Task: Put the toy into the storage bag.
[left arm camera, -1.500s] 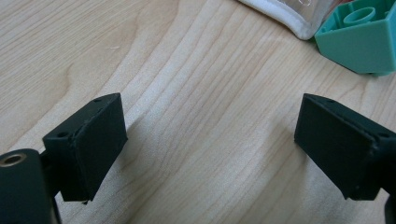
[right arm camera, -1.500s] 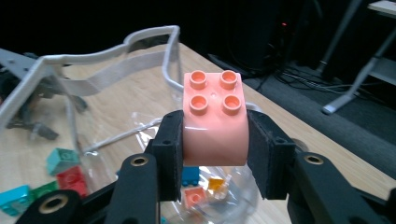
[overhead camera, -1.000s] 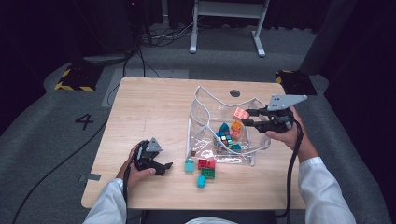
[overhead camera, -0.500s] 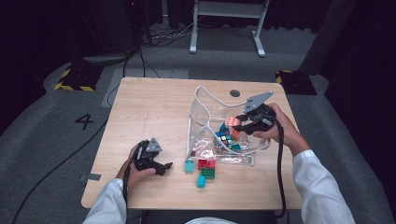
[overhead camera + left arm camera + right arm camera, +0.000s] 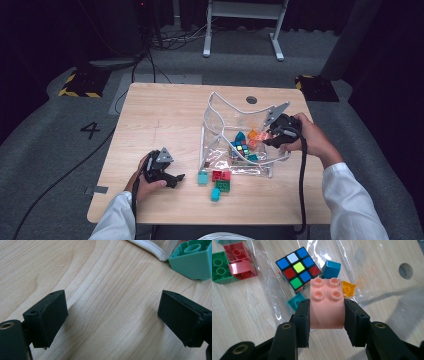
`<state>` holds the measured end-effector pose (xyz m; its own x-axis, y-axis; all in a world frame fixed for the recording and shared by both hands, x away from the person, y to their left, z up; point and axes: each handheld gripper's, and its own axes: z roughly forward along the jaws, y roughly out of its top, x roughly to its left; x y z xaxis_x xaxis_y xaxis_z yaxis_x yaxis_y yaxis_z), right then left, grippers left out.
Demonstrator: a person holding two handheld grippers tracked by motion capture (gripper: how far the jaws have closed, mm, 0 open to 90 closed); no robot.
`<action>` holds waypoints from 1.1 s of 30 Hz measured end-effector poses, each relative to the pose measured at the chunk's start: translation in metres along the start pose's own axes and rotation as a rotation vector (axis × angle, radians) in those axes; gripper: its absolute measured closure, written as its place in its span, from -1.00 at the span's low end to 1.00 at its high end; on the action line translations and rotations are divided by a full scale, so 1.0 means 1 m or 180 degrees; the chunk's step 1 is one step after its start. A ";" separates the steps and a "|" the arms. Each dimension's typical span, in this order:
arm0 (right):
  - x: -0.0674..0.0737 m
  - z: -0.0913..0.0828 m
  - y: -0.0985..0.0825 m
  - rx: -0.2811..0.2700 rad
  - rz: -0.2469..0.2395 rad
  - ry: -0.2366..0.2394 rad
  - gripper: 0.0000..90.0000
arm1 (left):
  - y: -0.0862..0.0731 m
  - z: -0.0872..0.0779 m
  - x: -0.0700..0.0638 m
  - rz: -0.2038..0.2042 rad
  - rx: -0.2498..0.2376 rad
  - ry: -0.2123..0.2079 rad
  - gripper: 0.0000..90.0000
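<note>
The wooden bench (image 5: 165,115) takes up the middle of the high view, with a clear plastic bag (image 5: 225,120) lying open on its right half. The right claw (image 5: 270,134) hangs over the bag's right side, right of frame centre, its jaws closed partway and pressing on both sides of a pink brick (image 5: 327,305), studs facing the camera in the right gripper view. The left claw (image 5: 172,180) rests low on the bench at the lower left, its jaws spread wide with only bare wood between them. Inside the bag, below the pink brick, lies a puzzle cube (image 5: 298,268) with a blue block (image 5: 331,269) and an orange brick (image 5: 348,288) beside it. Just outside the bag's near edge sit a green brick (image 5: 223,186), red bricks (image 5: 220,175) and a teal brick (image 5: 193,261), the last near the left claw.
</note>
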<state>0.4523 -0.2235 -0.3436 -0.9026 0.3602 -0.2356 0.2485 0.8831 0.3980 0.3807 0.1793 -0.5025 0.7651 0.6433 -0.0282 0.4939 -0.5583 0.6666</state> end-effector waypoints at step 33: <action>0.010 -0.055 -0.063 -0.1179 0.0330 -0.0305 -0.19 | 0.001 0.001 0.000 0.0017 -0.0010 0.0003 -0.80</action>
<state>0.4085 -0.2917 -0.3225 -0.8382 0.4836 -0.2519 0.1772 0.6785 0.7129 0.3815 0.1787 -0.5027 0.7674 0.6407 -0.0240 0.4885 -0.5601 0.6690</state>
